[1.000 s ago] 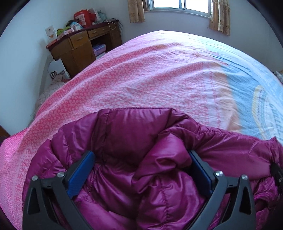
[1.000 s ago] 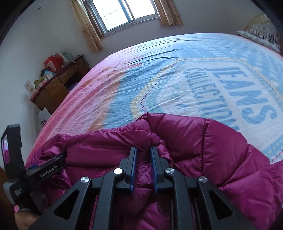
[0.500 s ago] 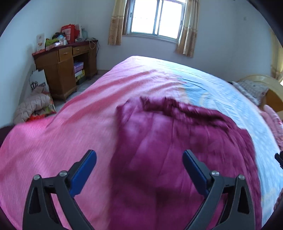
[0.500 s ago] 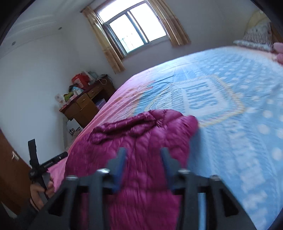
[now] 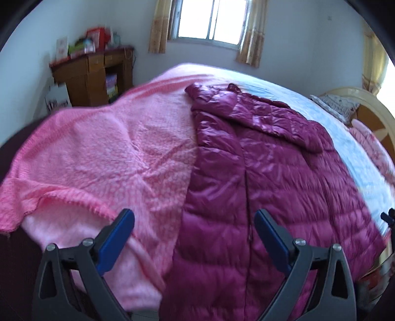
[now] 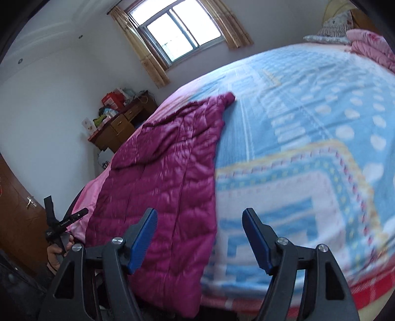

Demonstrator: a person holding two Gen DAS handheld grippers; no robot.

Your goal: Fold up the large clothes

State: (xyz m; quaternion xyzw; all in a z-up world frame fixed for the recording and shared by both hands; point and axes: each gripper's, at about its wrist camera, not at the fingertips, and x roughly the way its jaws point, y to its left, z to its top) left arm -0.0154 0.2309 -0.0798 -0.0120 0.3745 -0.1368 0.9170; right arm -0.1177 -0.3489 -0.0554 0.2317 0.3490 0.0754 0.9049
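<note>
The magenta down jacket (image 5: 259,172) lies spread lengthwise on the bed, its hood or collar end toward the far side near the window and its hem hanging over the near edge; a zipper line runs down its middle, and one sleeve appears to lie folded across the upper right part. It rests partly on a pink fleece blanket (image 5: 111,153) to its left and partly on the blue patterned bedspread (image 6: 308,128) to its right. To my eye the spreading step is done and a lengthwise fold comes next: that calls for each gripper to come down on a side edge of the jacket, pinch the puffy fabric firmly, and carry it over toward the zipper without dragging the blanket along. The left gripper (image 5: 195,237) hovers over the near hem with its jaws spread wide, nothing between the blue pads (image 5: 116,242) and no contact with the fabric. The right gripper (image 6: 200,237) likewise holds nothing; its jaws have just been opening and now stand well apart, above the jacket's right edge and the bedspread. In the right wrist view the person's hand (image 6: 58,255) grasps the left tool's handle at the near left. Against the far wall stand a wooden desk (image 5: 91,76) with clutter on top and a curtained window (image 5: 209,22).
</note>
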